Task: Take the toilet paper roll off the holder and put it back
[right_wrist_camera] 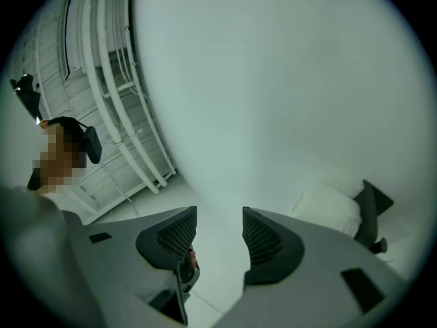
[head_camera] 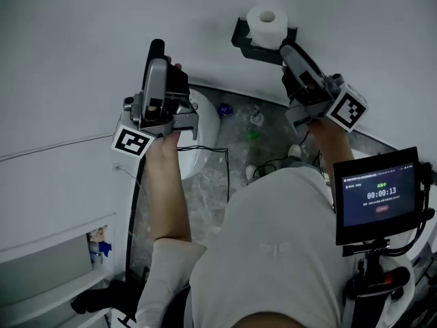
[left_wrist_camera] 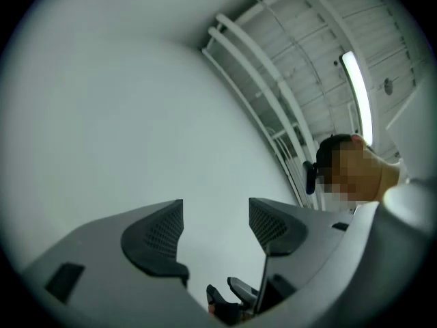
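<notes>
Head view looked down first on the person's white shirt (head_camera: 287, 251) and a small screen (head_camera: 377, 193) mounted at the right. Beyond these, both forearms reached toward the pale wall (head_camera: 82, 60). The left gripper (head_camera: 157, 48) was held up against the bare wall, well apart from the roll. In the left gripper view its jaws (left_wrist_camera: 215, 227) stood wide apart with only wall between them. The right gripper (head_camera: 287, 50) pointed up just beside the holder (head_camera: 242, 43). Its jaws (right_wrist_camera: 220, 234) were also parted and held nothing. Farthest off, the toilet paper roll (head_camera: 266, 24) sat on the dark holder fixed to the wall. In the right gripper view the roll (right_wrist_camera: 328, 207) lay off to the right of the jaws, outside them.
</notes>
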{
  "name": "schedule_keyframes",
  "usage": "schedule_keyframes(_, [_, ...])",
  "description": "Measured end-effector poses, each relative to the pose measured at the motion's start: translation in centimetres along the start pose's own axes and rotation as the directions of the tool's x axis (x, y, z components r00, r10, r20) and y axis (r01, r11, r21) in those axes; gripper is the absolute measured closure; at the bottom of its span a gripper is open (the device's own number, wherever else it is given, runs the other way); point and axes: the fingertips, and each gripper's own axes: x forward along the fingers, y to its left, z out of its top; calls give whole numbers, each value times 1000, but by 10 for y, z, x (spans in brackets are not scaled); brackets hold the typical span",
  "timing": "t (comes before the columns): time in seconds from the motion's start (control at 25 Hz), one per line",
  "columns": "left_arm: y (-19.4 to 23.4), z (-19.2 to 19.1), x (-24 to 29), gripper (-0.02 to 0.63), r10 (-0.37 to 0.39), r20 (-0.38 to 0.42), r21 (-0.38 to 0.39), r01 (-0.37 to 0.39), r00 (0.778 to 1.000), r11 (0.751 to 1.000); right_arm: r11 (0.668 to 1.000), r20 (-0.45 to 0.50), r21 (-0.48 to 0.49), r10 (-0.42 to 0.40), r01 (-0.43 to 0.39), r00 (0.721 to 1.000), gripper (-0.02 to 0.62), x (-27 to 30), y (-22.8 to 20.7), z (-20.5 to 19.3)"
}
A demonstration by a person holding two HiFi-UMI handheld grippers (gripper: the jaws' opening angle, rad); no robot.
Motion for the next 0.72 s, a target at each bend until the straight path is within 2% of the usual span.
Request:
schedule_keyframes(0.08, [2, 2, -29, 314, 24, 111, -36, -20, 994, 999, 1000, -24, 10, 22, -22, 999, 390, 4, 7, -11])
schedule_keyframes(0.16, [3, -4, -56, 314, 55, 206, -83, -38, 977, 996, 999, -60, 21, 45, -44, 997, 390, 7, 13, -22])
schedule_keyframes(0.28, [6, -16, -86, 314, 105, 328, -169, -51, 939, 984, 997, -106, 43, 71, -66, 992, 390, 10, 18, -35])
schedule_keyframes(0.36, [9, -25, -102, 314, 142, 381, -218, -60, 914, 974, 995, -128, 64, 83, -75, 988, 391, 10, 22, -45])
schedule_keyframes(0.52, [17, -51, -126, 314, 219, 423, -314, -84, 879, 946, 992, -152, 98, 90, -75, 984, 391, 8, 24, -61])
schedule_keyframes(0.72, [22, -83, -142, 316, 278, 418, -394, -104, 865, 913, 991, -158, 128, 62, -41, 985, 391, -3, 14, -69])
